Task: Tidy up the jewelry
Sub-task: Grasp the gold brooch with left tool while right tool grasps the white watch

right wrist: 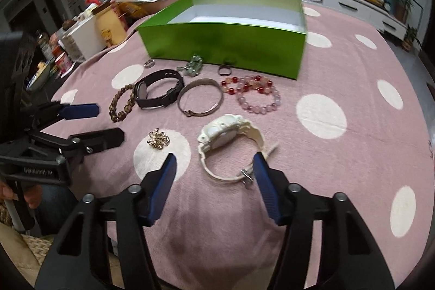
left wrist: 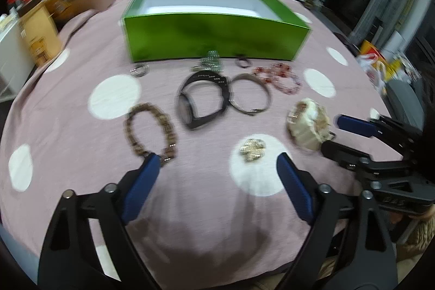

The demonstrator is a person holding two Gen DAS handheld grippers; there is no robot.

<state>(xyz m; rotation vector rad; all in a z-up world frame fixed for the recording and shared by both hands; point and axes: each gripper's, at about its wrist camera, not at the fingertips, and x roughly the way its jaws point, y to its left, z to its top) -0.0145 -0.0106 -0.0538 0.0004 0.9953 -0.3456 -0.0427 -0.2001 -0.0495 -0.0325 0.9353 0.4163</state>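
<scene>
An open green box (left wrist: 212, 34) (right wrist: 225, 45) stands at the back of the pink dotted tablecloth. In front of it lie a brown bead bracelet (left wrist: 149, 129) (right wrist: 121, 103), a black watch (left wrist: 201, 99) (right wrist: 157, 93), a metal bangle (left wrist: 250, 97) (right wrist: 201, 99), red and pink bead bracelets (left wrist: 280, 78) (right wrist: 252, 93), a gold brooch (left wrist: 251, 150) (right wrist: 157, 140) and a white watch (left wrist: 308, 127) (right wrist: 231, 146). My left gripper (left wrist: 217, 162) (right wrist: 106, 121) is open, its left fingertip by the brown bracelet. My right gripper (right wrist: 214, 162) (left wrist: 331, 132) is open, right beside the white watch.
Small pieces lie along the box front: a silver ring (right wrist: 149, 63), a green bead cluster (right wrist: 193, 65) and a dark ring (right wrist: 225, 69). Cluttered cartons and jars (right wrist: 108, 26) stand off the table's left edge. White cabinets (right wrist: 339, 2) stand behind.
</scene>
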